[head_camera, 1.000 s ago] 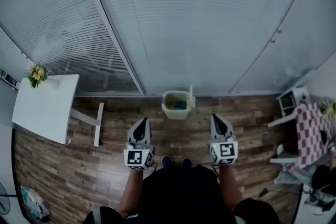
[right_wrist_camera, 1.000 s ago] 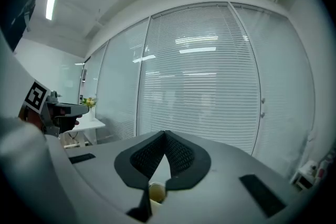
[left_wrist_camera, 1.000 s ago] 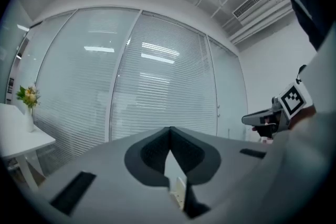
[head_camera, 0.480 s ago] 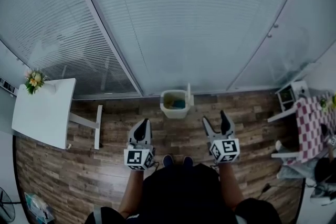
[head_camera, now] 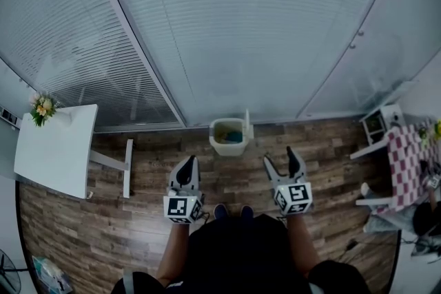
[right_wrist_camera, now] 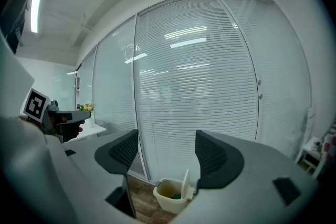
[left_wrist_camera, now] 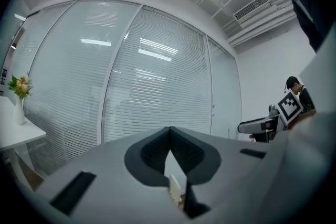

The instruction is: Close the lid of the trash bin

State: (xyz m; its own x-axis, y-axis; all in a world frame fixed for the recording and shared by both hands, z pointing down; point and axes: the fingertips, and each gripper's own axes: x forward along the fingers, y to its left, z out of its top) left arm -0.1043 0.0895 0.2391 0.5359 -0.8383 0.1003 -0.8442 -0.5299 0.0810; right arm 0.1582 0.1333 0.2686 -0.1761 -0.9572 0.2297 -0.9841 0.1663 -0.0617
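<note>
Blinds (head_camera: 241, 31) back trash bin (right_wrist_camera: 172, 195); gaping right hand-held gripper (right_wrist_camera: 167, 155) frames it, closed left hand-held gripper (left_wrist_camera: 169, 139) seemingly doesn't.

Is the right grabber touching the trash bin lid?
Apart. The head view shows bare wooden floor between the right gripper and the trash bin, whose lid stands upright.

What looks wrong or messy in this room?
Only the trash bin by the glass wall: its lid stands straight up, so the bin is open and the rubbish inside shows. Nothing looks spilled on the floor around it.
</note>
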